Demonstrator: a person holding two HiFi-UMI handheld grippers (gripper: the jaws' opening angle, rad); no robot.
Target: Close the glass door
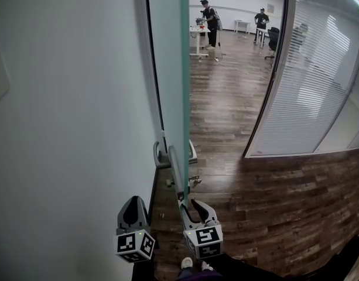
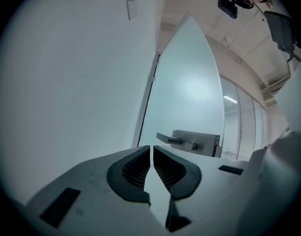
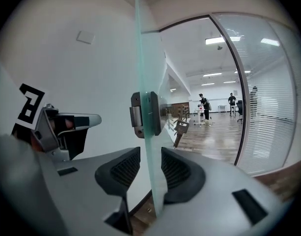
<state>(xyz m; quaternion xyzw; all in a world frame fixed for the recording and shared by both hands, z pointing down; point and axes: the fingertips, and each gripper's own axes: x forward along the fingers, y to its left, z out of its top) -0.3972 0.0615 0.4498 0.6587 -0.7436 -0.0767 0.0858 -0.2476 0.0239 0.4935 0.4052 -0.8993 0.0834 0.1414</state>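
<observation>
One glass door [image 1: 180,69], standing open, edge-on to me. My right gripper [image 3: 150,163] spread, straddling door edge, not pinching. My left gripper [image 2: 151,154] pressed together, empty, on wall [image 1: 62,98] side. Swing not begun; next, I reckon: pinch edge, swing it shut.

Frosted glass door [image 1: 169,69], standing open, edge-on
</observation>
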